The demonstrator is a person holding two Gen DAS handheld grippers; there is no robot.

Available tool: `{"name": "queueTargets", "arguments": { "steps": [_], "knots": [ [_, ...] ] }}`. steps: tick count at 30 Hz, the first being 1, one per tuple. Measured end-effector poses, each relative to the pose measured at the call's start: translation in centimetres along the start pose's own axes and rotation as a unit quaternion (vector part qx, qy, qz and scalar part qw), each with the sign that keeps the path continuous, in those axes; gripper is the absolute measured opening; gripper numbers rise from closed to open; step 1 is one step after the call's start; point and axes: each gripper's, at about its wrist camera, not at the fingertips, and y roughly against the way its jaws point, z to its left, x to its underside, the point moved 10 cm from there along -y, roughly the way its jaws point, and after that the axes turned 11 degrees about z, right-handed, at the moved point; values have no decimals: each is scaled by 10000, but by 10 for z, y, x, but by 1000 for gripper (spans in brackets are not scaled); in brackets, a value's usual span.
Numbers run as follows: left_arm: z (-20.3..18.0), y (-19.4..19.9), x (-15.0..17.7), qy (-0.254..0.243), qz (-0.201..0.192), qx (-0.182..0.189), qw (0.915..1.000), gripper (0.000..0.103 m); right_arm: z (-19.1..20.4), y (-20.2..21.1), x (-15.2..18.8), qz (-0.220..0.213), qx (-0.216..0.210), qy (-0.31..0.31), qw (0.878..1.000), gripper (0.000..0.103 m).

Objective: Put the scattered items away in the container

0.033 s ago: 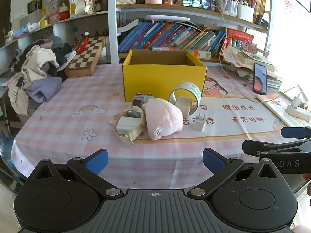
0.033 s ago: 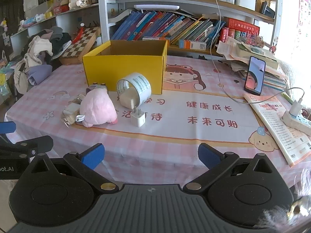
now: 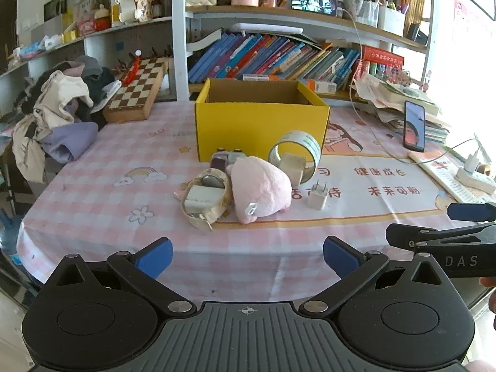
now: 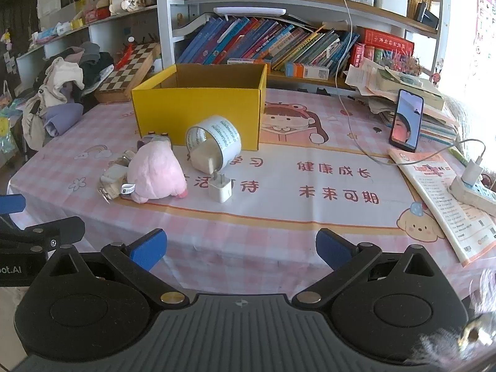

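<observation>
1. Table [image 3: 93,192] in pink check, yellow box [image 3: 262,130] standing open-topped at the far middle, inside hidden from here.
2. Scattered cluster just in front of the box: pink plush [image 3: 260,187], tape roll [image 3: 294,155] tipped on edge against the box wall, beige pouch [image 3: 206,198] left of the plush, white charger [image 3: 317,197] prongs up.
3. Left tongs [image 3: 248,255] spread wide, empty, dead ahead of the plush; right tongs [image 4: 241,248] wide too, empty, nearer the charger.
4. Clear run ahead; phone [image 4: 406,121] and cable well right.
</observation>
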Motion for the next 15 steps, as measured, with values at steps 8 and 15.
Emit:
{"name": "queueTargets", "arguments": {
  "steps": [8, 15],
  "knots": [
    [-2, -2, 0, 35, 78, 50, 10000, 103, 0, -1, -1, 39, 1, 27, 10000, 103],
    [1, -7, -4, 43, 166, 53, 9998, 103, 1, -5, -2, 59, 9, 3, 10000, 103]
  ]
}}
